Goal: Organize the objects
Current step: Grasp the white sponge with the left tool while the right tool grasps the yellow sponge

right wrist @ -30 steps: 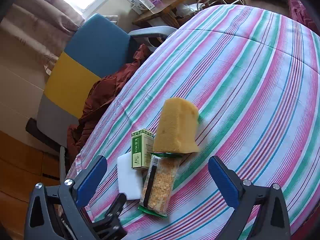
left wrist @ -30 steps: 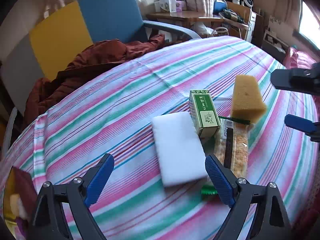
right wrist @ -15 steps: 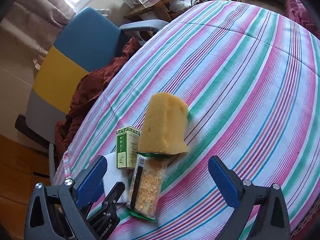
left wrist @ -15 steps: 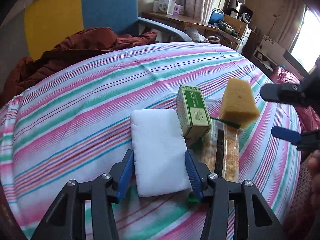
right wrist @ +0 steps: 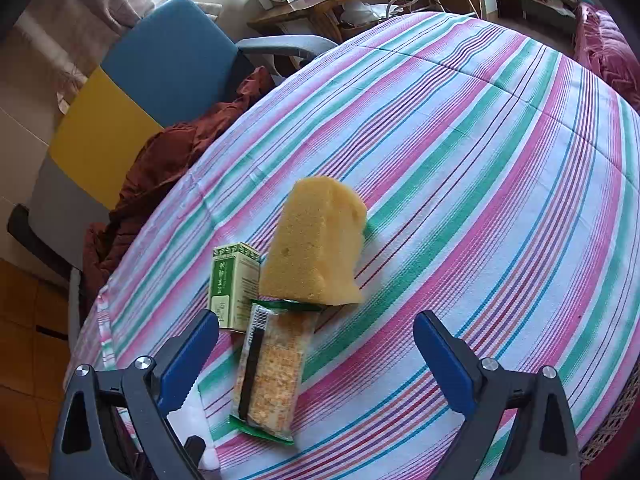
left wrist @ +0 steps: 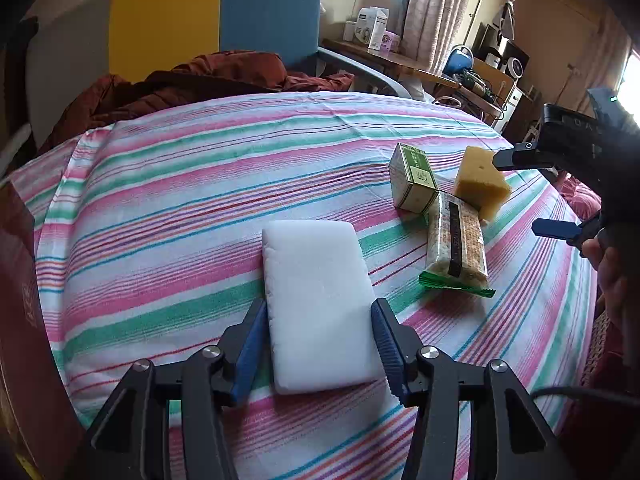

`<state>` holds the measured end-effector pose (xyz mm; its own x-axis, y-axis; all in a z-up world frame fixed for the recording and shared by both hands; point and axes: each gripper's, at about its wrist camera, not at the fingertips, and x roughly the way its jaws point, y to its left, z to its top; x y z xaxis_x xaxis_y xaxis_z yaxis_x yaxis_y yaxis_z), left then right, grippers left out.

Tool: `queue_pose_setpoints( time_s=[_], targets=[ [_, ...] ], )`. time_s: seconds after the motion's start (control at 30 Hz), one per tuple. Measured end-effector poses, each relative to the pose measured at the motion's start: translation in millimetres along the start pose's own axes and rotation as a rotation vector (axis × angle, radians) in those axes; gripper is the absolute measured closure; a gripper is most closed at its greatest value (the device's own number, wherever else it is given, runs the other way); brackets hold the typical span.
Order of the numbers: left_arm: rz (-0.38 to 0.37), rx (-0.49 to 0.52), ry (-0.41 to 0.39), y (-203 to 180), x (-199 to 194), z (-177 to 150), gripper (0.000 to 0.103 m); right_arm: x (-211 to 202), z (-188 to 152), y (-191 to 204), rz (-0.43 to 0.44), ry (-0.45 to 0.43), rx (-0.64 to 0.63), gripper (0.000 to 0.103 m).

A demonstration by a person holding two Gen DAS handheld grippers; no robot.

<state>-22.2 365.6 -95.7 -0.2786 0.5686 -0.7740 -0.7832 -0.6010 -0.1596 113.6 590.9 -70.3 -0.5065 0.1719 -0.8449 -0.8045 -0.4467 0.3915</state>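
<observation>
My left gripper (left wrist: 318,338) is shut on a white foam sponge (left wrist: 318,300), its blue pads pressing the sponge's two long sides on the striped tablecloth (left wrist: 180,208). To the right lie a green box (left wrist: 414,178), a yellow sponge (left wrist: 480,182) and a cracker packet (left wrist: 456,246). My right gripper (right wrist: 316,354) is open and empty, hovering over the cracker packet (right wrist: 274,372), with the yellow sponge (right wrist: 316,244) and green box (right wrist: 234,286) just beyond. The right gripper also shows at the right edge of the left wrist view (left wrist: 532,192).
A blue and yellow chair (left wrist: 212,20) with a dark red jacket (left wrist: 192,84) stands behind the table. A wooden side table (left wrist: 400,64) with boxes is further back. A dark red object (left wrist: 16,320) sits at the table's left edge.
The left gripper closed on the white sponge and pulled it to the left, away from the green box and packet. The right gripper stayed open and edged a little closer to the packet.
</observation>
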Motion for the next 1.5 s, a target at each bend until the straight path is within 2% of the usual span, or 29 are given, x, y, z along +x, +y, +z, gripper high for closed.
queue_pose_setpoints(
  time_s=[0.07,0.2,0.9,1.1,1.23,1.3,1.4,1.5],
  targets=[
    [0.005,0.017,-0.019,-1.2,0.8,-2.4,0.049,2.2,-0.4,0.3,-0.022,0.005,-0.005,0.003],
    [-0.026,-0.009,-0.020,5.9,0.1,-2.9,0.049,4.3,-1.7,2.6,-0.042,0.009,-0.019,0.003],
    [0.013,0.037,-0.042,-2.5,4.7,-5.7,0.044,3.5,-6.4,10.0,-0.091,0.002,-0.042,0.003],
    [0.012,0.036,-0.045,-2.1,4.2,-6.8,0.044,2.9,18.6,22.4,-0.145,-0.020,-0.089,0.003],
    [0.017,0.042,-0.047,-4.0,4.5,-7.4,0.043,18.2,38.9,20.7,-0.168,-0.036,-0.100,0.003],
    [0.018,0.044,-0.046,-4.2,4.6,-7.4,0.043,29.0,40.1,17.2,-0.170,-0.043,-0.095,0.003],
    [0.027,0.053,-0.045,-6.4,5.6,-7.0,0.042,45.5,40.4,13.2,-0.163,0.007,-0.086,0.003],
    [0.039,0.066,-0.042,-9.8,7.1,-7.0,0.039,46.9,42.6,16.6,-0.177,-0.011,-0.115,0.003]
  ],
)
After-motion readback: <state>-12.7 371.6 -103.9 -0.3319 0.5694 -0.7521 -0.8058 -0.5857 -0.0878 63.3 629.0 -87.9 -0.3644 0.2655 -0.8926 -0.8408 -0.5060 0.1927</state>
